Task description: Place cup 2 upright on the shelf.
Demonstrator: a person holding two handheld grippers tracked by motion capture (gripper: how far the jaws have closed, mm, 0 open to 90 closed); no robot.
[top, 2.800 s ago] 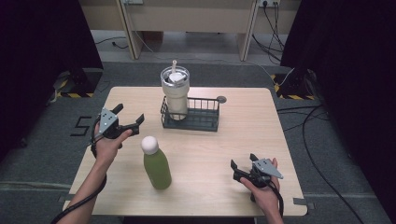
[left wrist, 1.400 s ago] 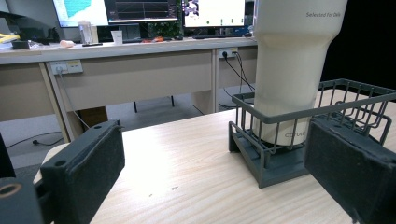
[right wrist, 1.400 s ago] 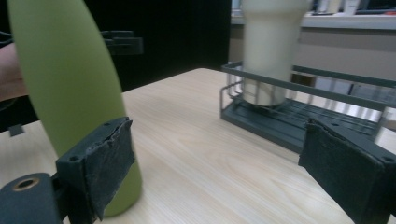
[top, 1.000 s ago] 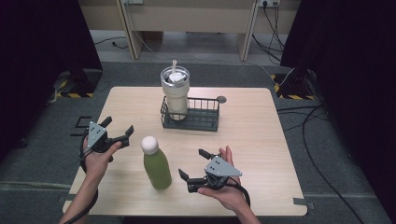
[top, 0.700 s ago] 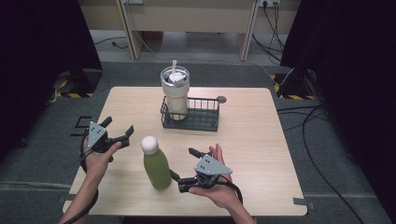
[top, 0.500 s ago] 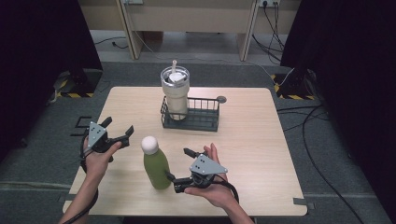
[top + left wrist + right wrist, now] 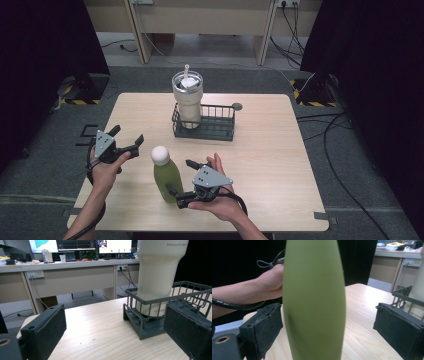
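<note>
Moved since earlier frame: right gripper (image 7: 181, 181), from the table's near right corner across to the green bottle (image 7: 166, 175); jaws have just been closing slightly, bottle between them, pads not yet pressing. Bottle: one, upright, long axis vertical, near edge of table (image 7: 280, 165). Left gripper (image 7: 131, 138): jaws apart, empty, farther off. Tumbler (image 7: 188, 100): one, standing in one wire basket (image 7: 220, 131).

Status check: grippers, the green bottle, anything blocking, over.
Right gripper open, jaws just closing, straddling the upright green bottle with white cap, pads not touching. Left gripper open, apart. Nothing blocking.
</note>
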